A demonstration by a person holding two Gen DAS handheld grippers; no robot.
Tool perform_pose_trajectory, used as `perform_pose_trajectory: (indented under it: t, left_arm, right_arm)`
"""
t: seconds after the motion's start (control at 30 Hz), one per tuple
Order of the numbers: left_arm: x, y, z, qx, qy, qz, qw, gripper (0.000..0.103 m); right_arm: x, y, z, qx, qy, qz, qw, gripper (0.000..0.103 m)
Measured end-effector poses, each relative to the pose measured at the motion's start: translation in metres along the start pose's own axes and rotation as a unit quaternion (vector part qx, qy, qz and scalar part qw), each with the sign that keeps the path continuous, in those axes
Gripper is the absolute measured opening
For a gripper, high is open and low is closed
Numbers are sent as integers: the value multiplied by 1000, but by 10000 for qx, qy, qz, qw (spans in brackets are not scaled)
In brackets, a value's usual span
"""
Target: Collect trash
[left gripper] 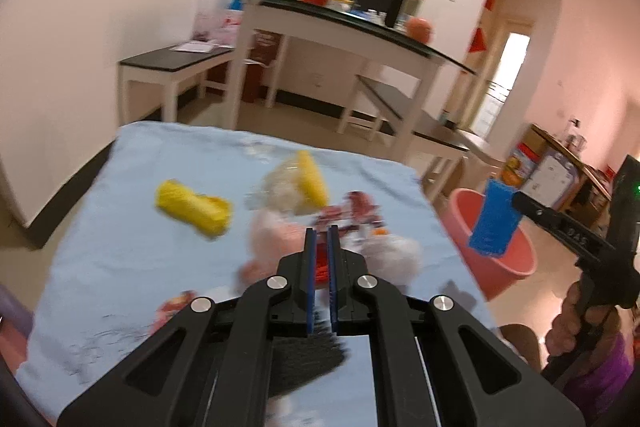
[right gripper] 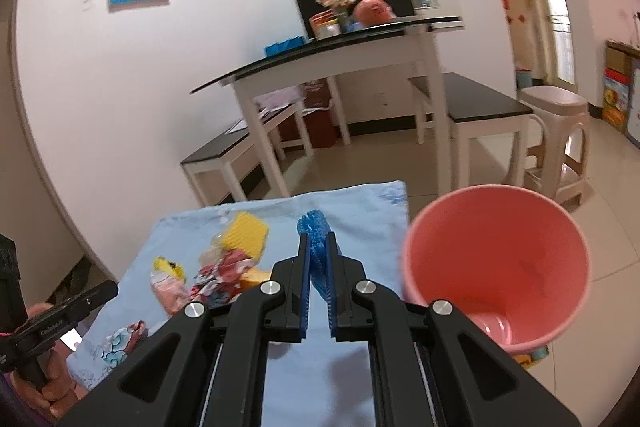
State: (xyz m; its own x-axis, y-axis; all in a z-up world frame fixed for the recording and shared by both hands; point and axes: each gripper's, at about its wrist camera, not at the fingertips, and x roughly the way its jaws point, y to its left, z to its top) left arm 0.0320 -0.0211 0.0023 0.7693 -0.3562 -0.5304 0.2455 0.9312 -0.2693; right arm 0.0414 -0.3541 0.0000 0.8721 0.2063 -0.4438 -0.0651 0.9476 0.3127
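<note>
A table with a light blue cloth (left gripper: 120, 227) holds trash: a yellow wrapper (left gripper: 194, 207), a clear bag with a yellow piece (left gripper: 296, 183), red printed wrappers (left gripper: 356, 211) and pale crumpled pieces (left gripper: 276, 239). My left gripper (left gripper: 322, 231) is over the pile with its jaws nearly together; a red scrap shows between them. My right gripper (right gripper: 318, 239) is shut on a blue crinkled wrapper (right gripper: 316, 227), seen in the left wrist view (left gripper: 494, 219) held above the pink bucket (left gripper: 516, 259). The bucket (right gripper: 496, 267) stands at the table's right edge.
Beyond the table stand a white desk with a dark top (right gripper: 340, 55), low black-topped benches (right gripper: 472, 103) and a beige plastic stool (right gripper: 556, 143). Boxes (left gripper: 540, 171) line the right wall. The floor is tiled.
</note>
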Motion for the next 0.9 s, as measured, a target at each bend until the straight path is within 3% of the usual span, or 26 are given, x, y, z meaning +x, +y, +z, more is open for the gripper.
perform_pose_trajectory:
  t: [0.33, 0.53, 0.67, 0.9]
  left_arm:
    - [38, -92, 19, 570, 115, -1142, 9918, 5]
    - [67, -134, 26, 845, 216, -1401, 9863, 5]
    - [76, -134, 29, 823, 167, -1250, 9886, 5]
    - [75, -91, 27, 444, 393, -537, 9968, 5]
  right_arm:
    - [-32, -74, 12, 570, -319, -360, 9972, 6]
    - [-35, -116, 4, 865, -256, -535, 9945, 6]
    - [-29, -135, 1, 897, -167, -592, 9941, 6]
    - [-15, -139, 4, 923, -108, -580, 9940, 6]
